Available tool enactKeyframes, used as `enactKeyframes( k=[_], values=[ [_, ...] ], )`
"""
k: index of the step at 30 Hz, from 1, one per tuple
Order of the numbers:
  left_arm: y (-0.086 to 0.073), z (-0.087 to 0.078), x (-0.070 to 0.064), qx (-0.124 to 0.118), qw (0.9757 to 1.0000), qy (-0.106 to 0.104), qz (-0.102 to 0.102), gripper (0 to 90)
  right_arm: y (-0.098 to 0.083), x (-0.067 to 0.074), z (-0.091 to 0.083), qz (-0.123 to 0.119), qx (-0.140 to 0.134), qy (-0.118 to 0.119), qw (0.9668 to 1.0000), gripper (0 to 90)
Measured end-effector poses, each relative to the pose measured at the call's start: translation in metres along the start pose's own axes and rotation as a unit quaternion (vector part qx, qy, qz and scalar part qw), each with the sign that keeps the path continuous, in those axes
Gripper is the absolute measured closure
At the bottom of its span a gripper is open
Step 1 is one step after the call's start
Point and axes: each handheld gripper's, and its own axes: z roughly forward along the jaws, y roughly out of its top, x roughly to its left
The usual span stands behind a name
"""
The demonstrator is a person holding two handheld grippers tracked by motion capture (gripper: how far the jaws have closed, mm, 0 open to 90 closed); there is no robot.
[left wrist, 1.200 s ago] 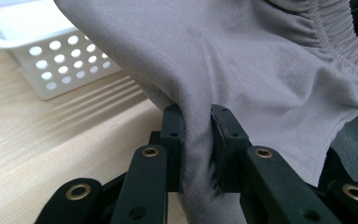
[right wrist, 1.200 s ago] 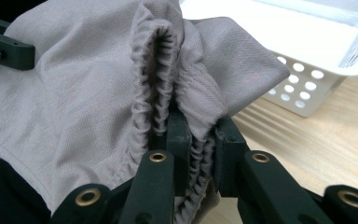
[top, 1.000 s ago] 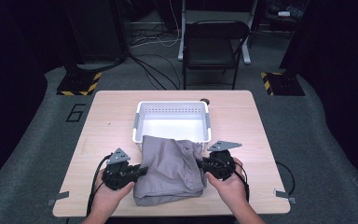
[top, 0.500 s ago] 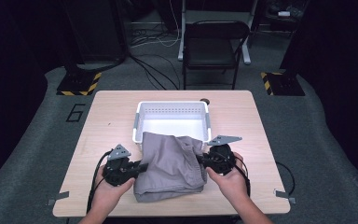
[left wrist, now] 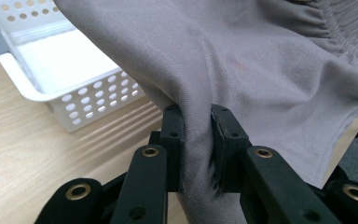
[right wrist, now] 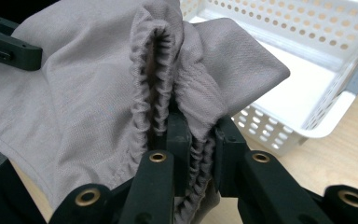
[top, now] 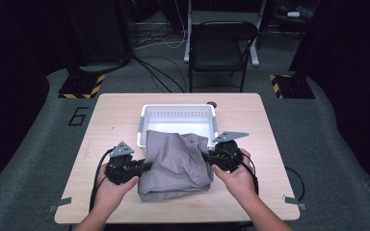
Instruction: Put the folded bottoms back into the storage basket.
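Your left claw (left wrist: 196,140) is clamped on a fold of the grey woven fabric garment (top: 176,163); your right claw (right wrist: 200,140) pinches its gathered elastic waistband. The garment hangs between both claws over the near half of the pale wooden bench (top: 115,120), its far edge draped over the near rim of the white perforated plastic basket (top: 178,111).

Hidden: the cloth covers the basket's near wall in the high view, and the pinched folds wrap over both claws' pads, so their inner faces can't be seen. Your forearms are cut off at the bottom edge. The garment's lower end is folded under itself; its shape is hard to make out.

Writing: a "6" marked on the dark floor (top: 77,116) left of the bench.
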Motion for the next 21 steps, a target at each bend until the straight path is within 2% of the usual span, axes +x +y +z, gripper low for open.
enactKeyframes(
  k=[3, 10, 12, 21],
  values=[
    [0.006, -0.001, 0.004, 0.002, 1.0000, 0.000, 0.003, 76.4, 0.007, -0.002, 0.000, -0.002, -0.001, 0.000, 1.0000, 79.1],
    [0.020, -0.002, 0.010, 0.003, 1.0000, -0.001, -0.006, 76.4, 0.020, -0.007, 0.000, 0.004, 0.001, 0.000, 1.0000, 79.1],
    [0.025, -0.002, 0.012, 0.001, 1.0000, 0.002, 0.001, 76.4, 0.024, -0.009, 0.000, 0.002, 0.004, -0.001, 1.0000, 79.1],
    [0.047, 0.004, 0.020, 0.005, 0.9999, 0.011, 0.005, 76.4, 0.040, -0.020, 0.005, 0.001, 0.011, -0.013, 0.9999, 79.1]
  ],
)
